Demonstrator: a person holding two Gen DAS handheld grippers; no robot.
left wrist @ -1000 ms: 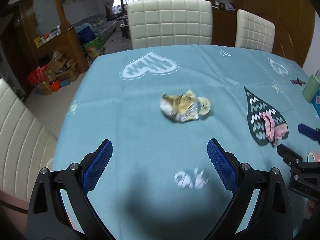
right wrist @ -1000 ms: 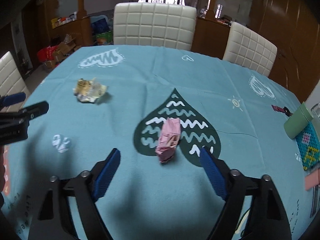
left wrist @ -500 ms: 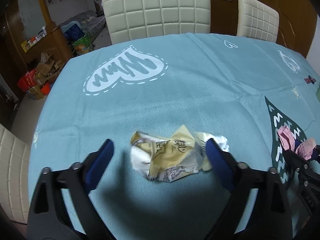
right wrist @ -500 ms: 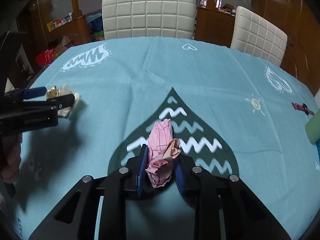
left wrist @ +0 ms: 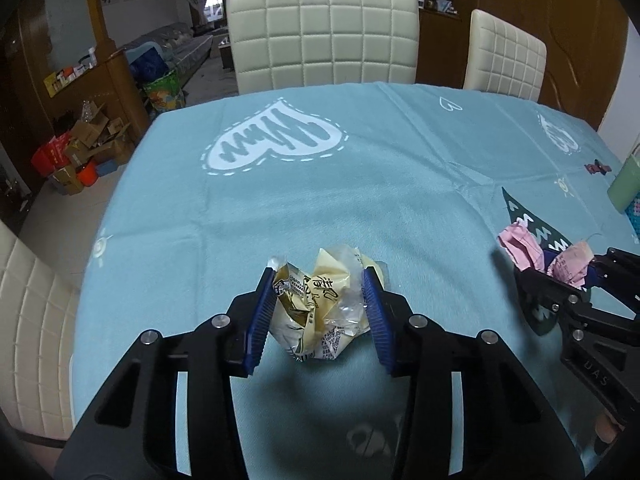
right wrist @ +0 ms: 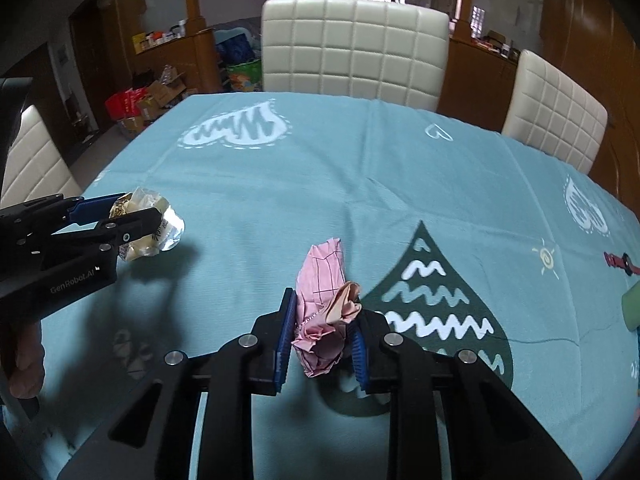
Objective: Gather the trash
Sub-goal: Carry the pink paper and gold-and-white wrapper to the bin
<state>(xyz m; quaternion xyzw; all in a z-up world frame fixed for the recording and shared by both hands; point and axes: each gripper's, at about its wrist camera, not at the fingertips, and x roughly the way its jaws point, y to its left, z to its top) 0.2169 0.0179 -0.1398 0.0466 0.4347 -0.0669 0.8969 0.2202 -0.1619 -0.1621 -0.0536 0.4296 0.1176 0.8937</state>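
My left gripper [left wrist: 320, 304] clamped on yellow wrapper [left wrist: 320, 312], near left of table [left wrist: 360, 200]. My right gripper [right wrist: 320, 340] clamped on pink paper [right wrist: 324, 312], near centre. Both pieces grabbed, seemingly lifted; no bin visible, disposal left.

Crumpled wrapper [left wrist: 320, 304] between the left tool [left wrist: 320, 292]; paper wad [right wrist: 324, 312] between the right tool [right wrist: 322, 320]; chairs [right wrist: 354, 48] beyond the bench [right wrist: 340, 184].

Green cup [left wrist: 625, 188] at the counter's right edge is cut off by the frame. Print on the yellow wrapper [left wrist: 320, 308] is too small to read; its flanks are hidden behind the tong pads [left wrist: 260, 316].
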